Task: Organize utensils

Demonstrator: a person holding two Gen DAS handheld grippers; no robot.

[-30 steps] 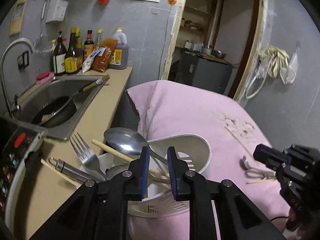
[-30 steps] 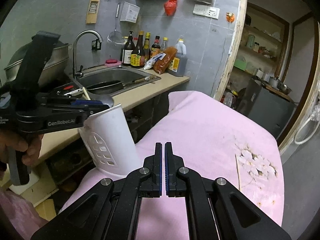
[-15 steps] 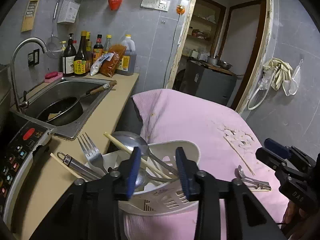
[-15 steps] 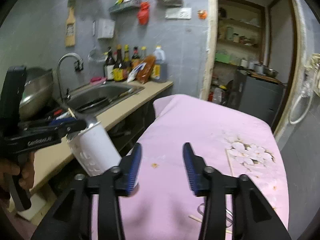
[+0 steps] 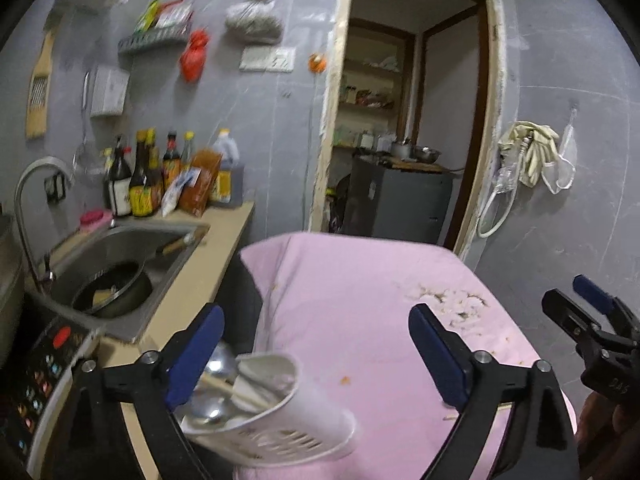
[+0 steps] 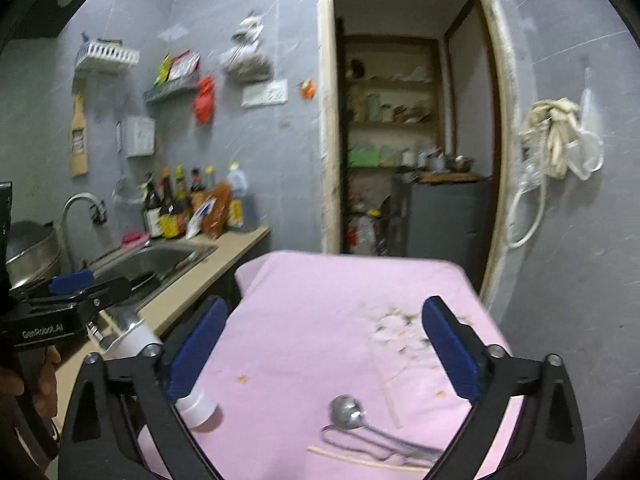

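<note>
A white slotted utensil holder (image 5: 276,416) lies tilted on the pink cloth (image 5: 360,300), its mouth toward the counter. A large spoon (image 5: 216,364) and chopsticks (image 5: 228,388) stick out of it. My left gripper (image 5: 316,354) hangs above it with its jaws opening wide, and the pads are clear of the holder. The jaws of my right gripper (image 6: 326,352) are opening too, with nothing between them. Below it on the cloth lie a small spoon (image 6: 347,409), wire-handled metal utensils (image 6: 384,446) and loose chopsticks (image 6: 360,460). The holder (image 6: 200,404) is partly hidden behind my right gripper's left finger.
A beige counter (image 5: 208,276) with a steel sink (image 5: 120,256) holding a dark pan runs along the left. Sauce bottles (image 5: 140,184) stand at its back. An induction cooker's panel (image 5: 40,372) sits near left. A doorway (image 5: 408,140) opens behind the table.
Both grippers went from nearly shut to wide open and rose. The left one let go of the holder's rim, and the holder now leans over toward the counter.
</note>
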